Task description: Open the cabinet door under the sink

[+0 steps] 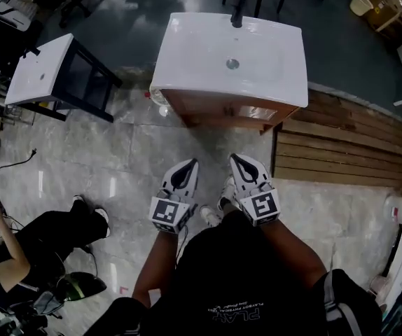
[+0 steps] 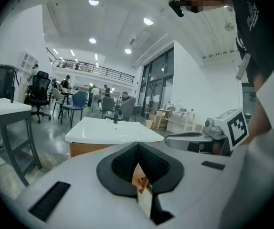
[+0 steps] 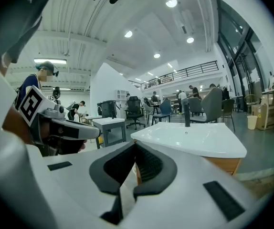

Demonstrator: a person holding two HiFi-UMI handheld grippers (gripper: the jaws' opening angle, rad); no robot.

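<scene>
Fingers [image 2: 122, 167] of the left gripper [image 1: 187, 168] are pressed tight together with nothing between them. The right gripper [image 1: 241, 162] is clenched the same way, and its pads [image 3: 149, 166] meet on nothing. The person holds the two side by side at waist height. Both point towards the sink cabinet [image 1: 218, 107], well apart from it, over the marble floor [image 1: 117, 159].

That wooden cabinet stands straight ahead under a white sink [image 1: 187, 47], with its front facing the person. Its long axis runs left to right across the head view. From where the person stands the door looks shut, and I cannot see what the cabinet holds. The basin shows only its round metal drain [image 1: 232, 64]. A black faucet [image 1: 238, 12] rises at the far rim.

To the left is a second white basin top [image 1: 40, 68] on a dark frame. Wooden planks [image 1: 341, 145] lie on the floor just beside the cabinet's right. Someone in black [image 1: 19, 250] sits at the lower left.
</scene>
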